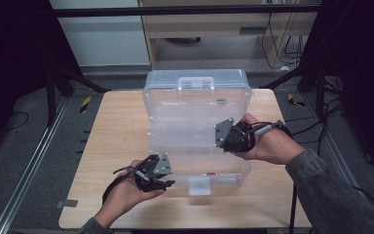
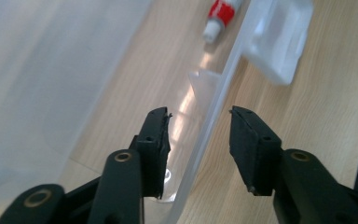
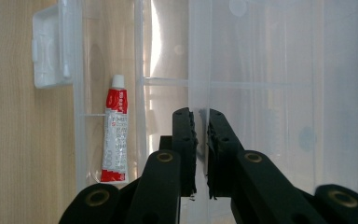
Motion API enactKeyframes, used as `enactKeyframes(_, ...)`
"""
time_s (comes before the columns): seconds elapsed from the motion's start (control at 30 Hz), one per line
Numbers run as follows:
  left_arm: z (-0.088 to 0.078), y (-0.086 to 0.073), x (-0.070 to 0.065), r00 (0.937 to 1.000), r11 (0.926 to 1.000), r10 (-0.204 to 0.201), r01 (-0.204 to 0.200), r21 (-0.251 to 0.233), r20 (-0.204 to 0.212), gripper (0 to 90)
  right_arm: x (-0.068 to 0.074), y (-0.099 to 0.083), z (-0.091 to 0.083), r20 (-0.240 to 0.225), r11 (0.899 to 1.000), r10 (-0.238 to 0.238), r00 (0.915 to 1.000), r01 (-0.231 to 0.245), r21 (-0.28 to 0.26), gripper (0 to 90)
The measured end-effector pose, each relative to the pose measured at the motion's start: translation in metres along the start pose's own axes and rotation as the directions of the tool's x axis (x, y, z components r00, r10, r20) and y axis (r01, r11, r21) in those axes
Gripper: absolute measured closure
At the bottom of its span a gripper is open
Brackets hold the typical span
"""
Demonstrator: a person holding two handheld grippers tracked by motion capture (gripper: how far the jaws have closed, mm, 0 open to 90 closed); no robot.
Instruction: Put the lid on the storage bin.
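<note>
Dim surroundings, evenly lit wooden table (image 1: 102,146) — soft overall. Glare streaks the clear plastic case (image 3: 261,70); its latch (image 2: 279,37) blurs — nearest jaws also defocused.

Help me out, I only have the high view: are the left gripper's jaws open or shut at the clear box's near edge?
Observer: Open. The left gripper straddles the near wall of the clear plastic box, one jaw inside and one outside.
Operator: And the right one?
Observer: The right gripper has its jaws closed on a thin clear wall inside the box.
Operator: Anything stored in there?
Observer: A red-and-white tube lies in a narrow compartment beside the latch.
</note>
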State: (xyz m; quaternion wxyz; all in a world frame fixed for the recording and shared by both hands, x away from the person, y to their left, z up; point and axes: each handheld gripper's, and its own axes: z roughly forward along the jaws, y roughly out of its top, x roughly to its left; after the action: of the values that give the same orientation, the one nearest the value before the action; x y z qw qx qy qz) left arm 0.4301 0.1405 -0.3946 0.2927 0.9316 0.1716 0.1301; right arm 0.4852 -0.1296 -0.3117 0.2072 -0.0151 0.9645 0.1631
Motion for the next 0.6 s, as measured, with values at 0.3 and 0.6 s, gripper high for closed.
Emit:
enactKeyframes(0.3,-0.047,0.008,0.01,0.9998,0.9829,-0.017,0.015,-0.183,-0.008,63.5,0.002,-0.002,0.0,0.002,1.0,0.0,1.0,0.0,-0.008,82.1)
enactKeyframes(0.6,-0.09,0.023,0.065,0.9881,0.9592,-0.14,0.119,-0.257,-0.065,89.4,0.004,-0.003,0.0,0.01,1.0,0.002,0.9999,-0.002,-0.016,79.7)
